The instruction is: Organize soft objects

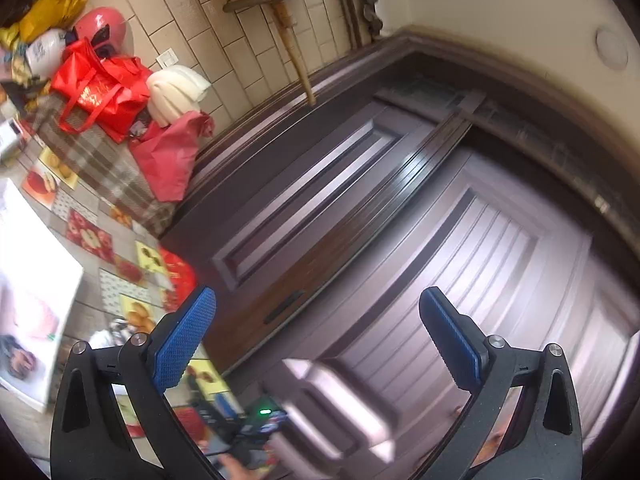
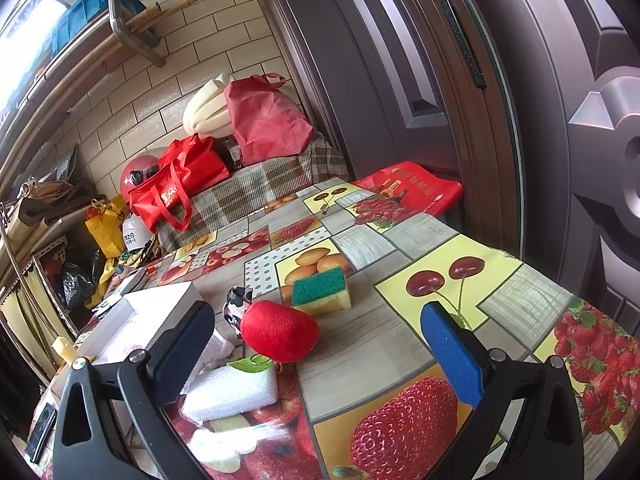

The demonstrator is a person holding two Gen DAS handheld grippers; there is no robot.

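In the right wrist view a red plush apple (image 2: 280, 335) lies on the fruit-print tablecloth (image 2: 372, 340). A green-and-yellow sponge (image 2: 321, 291) sits just behind it. A white foam block (image 2: 232, 393) lies in front, and a small black-and-white soft toy (image 2: 236, 307) is at the apple's left. My right gripper (image 2: 320, 344) is open and empty, above the table with the apple between its fingers' line. My left gripper (image 1: 316, 336) is open and empty, raised and tilted toward a brown door (image 1: 400, 220).
A white box (image 2: 160, 316) stands left of the soft things. Red bags (image 2: 180, 188) and a white helmet (image 2: 208, 108) are piled on a plaid cover at the back. A flat red bag (image 2: 412, 188) lies at the table's far edge by the door.
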